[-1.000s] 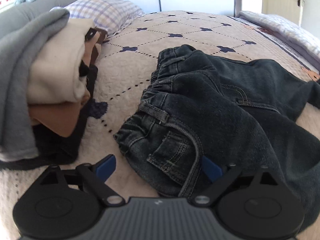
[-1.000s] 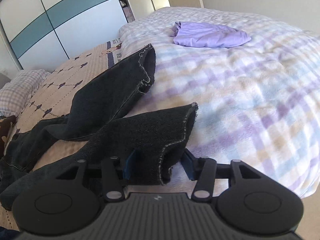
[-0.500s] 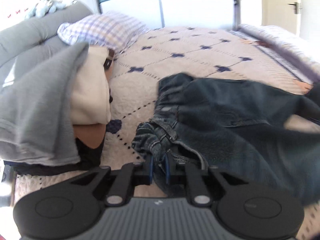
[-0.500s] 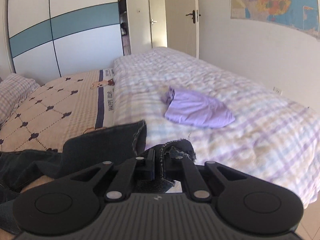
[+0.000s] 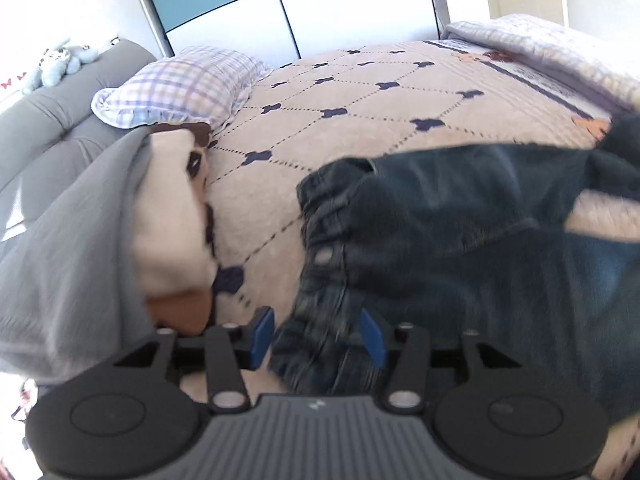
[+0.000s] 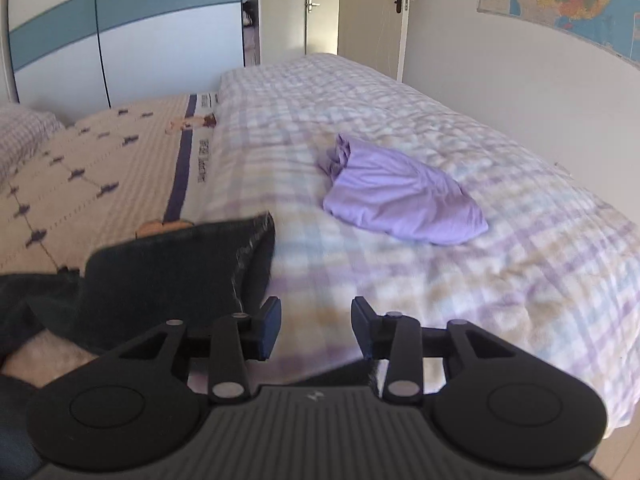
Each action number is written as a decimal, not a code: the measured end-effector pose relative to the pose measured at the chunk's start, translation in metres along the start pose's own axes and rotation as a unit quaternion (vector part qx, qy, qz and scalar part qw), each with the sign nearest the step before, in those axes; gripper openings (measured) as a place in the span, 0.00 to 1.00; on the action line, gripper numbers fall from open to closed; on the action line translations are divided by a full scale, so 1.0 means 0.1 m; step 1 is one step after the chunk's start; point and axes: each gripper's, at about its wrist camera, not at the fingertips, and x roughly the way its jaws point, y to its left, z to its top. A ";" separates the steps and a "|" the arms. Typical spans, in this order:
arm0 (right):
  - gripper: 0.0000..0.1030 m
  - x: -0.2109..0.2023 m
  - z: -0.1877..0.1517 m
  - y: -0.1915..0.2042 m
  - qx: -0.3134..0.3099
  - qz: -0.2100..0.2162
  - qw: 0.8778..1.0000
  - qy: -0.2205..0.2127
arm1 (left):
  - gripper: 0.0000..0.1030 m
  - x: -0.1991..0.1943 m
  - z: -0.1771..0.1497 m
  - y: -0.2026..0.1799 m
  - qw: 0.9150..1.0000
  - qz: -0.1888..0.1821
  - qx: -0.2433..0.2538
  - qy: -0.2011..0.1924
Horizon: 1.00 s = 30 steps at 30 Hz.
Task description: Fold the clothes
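Here, your left gripper (image 5: 316, 336), jaws just reopened, straddles the dark blue denim jeans' (image 5: 460, 248) waistband ungripped; your right gripper (image 6: 316, 326) gapes empty (leg hem beside it): lifting now loses both ends.

Both claws, left (image 5: 316, 338) and right (image 6: 315, 330), have just reopened, releasing the jeans (image 5: 460, 248) (waistband between left pads).
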 end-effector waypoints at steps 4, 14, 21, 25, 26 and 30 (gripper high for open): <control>0.47 0.37 0.05 0.12 0.060 0.072 0.995 0.046 | 0.73 0.42 0.32 -0.16 1.000 -0.009 -0.003 -0.008; 0.08 0.11 0.51 0.67 -0.067 -0.019 0.997 -0.041 | 0.78 1.25 0.58 -0.17 0.999 0.024 -0.008 0.033; 0.09 0.15 0.72 0.52 -0.094 -0.087 0.989 -0.077 | 0.88 1.35 0.55 -0.15 0.999 0.020 -0.008 0.031; 0.09 0.97 0.38 0.38 -0.078 -0.128 0.987 0.058 | 0.90 1.33 0.52 -0.04 0.999 0.004 -0.014 0.030; 0.08 1.05 0.34 0.35 -0.064 -0.144 0.985 0.063 | 0.90 1.31 0.53 0.00 0.999 0.005 -0.015 0.031; 0.09 0.87 0.38 0.35 -0.009 -0.165 0.986 0.002 | 0.88 1.08 0.50 0.09 1.000 0.010 -0.011 0.017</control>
